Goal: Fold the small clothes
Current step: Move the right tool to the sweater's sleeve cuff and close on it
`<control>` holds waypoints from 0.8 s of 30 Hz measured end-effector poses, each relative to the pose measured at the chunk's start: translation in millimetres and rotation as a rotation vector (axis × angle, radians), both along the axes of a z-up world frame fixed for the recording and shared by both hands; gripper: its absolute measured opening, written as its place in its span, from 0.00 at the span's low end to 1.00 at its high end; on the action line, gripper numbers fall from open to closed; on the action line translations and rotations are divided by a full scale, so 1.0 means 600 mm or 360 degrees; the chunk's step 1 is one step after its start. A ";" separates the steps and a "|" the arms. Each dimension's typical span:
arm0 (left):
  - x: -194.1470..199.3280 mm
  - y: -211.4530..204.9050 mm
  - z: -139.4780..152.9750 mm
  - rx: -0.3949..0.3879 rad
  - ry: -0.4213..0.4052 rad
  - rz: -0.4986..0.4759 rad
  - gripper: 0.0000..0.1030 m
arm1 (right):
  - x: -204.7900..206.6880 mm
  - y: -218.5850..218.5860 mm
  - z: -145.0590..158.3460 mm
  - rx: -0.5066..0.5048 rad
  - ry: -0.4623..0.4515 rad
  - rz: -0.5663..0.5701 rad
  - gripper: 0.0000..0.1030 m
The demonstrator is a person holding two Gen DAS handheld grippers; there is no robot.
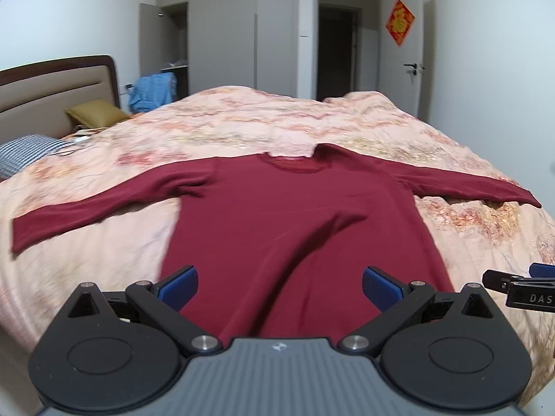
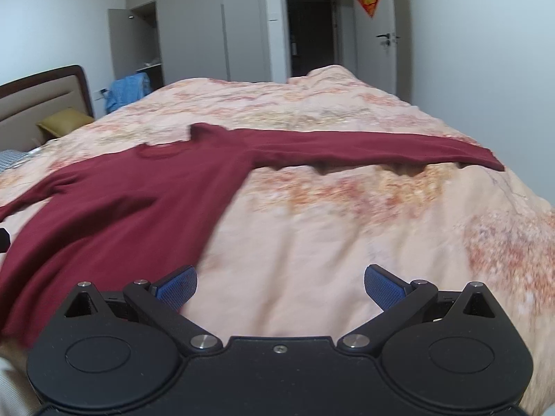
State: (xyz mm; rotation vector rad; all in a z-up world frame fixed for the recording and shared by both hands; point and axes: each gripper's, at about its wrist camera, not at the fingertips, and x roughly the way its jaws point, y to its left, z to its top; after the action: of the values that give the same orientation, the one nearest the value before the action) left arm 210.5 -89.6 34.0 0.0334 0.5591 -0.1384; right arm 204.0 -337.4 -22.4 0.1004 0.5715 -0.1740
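Garment noted: dark red long-sleeved knit top (image 1: 295,215) spread flat on pink floral quilt (image 2: 329,228), sleeves outstretched. Judged light, limp, easily bunched; best pinched at cuffs or hem. Left gripper (image 1: 279,286) and right gripper (image 2: 280,286) were seen wide apart, empty.

Maroon long-sleeved top (image 1: 277,215) — flat, sleeves outspread.
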 end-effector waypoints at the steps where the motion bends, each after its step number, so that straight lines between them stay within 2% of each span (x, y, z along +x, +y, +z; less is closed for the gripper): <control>1: 0.016 -0.014 -0.004 0.0000 0.0006 -0.0015 1.00 | 0.010 -0.012 -0.006 -0.0013 0.0001 -0.0020 1.00; 4: 0.065 -0.052 -0.019 -0.0005 0.0030 -0.0066 1.00 | 0.037 -0.045 -0.020 -0.0056 -0.0012 -0.0075 1.00; 9: 0.135 -0.112 -0.057 -0.0029 0.0103 -0.0170 1.00 | 0.075 -0.129 -0.026 -0.0112 -0.0196 -0.0190 1.00; 14: 0.179 -0.166 -0.092 -0.0031 0.0159 -0.0274 1.00 | 0.127 -0.241 -0.021 -0.0002 -0.0268 -0.0310 1.00; 17: 0.194 -0.186 -0.114 -0.0034 0.0202 -0.0344 1.00 | 0.158 -0.306 -0.021 0.0124 -0.0243 -0.0375 1.00; 20: 0.194 -0.202 -0.131 -0.0032 0.0255 -0.0430 1.00 | 0.185 -0.368 -0.022 0.0210 -0.0237 -0.0538 1.00; 24: 0.179 -0.213 -0.143 0.0056 0.0215 -0.0452 1.00 | 0.214 -0.434 -0.021 0.0234 -0.0285 -0.0752 0.99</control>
State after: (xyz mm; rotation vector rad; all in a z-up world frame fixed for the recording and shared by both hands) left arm 318.1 -217.2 -51.7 0.1388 0.6904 -0.4093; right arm 332.4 -598.0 -35.0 0.3908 0.3732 -0.5768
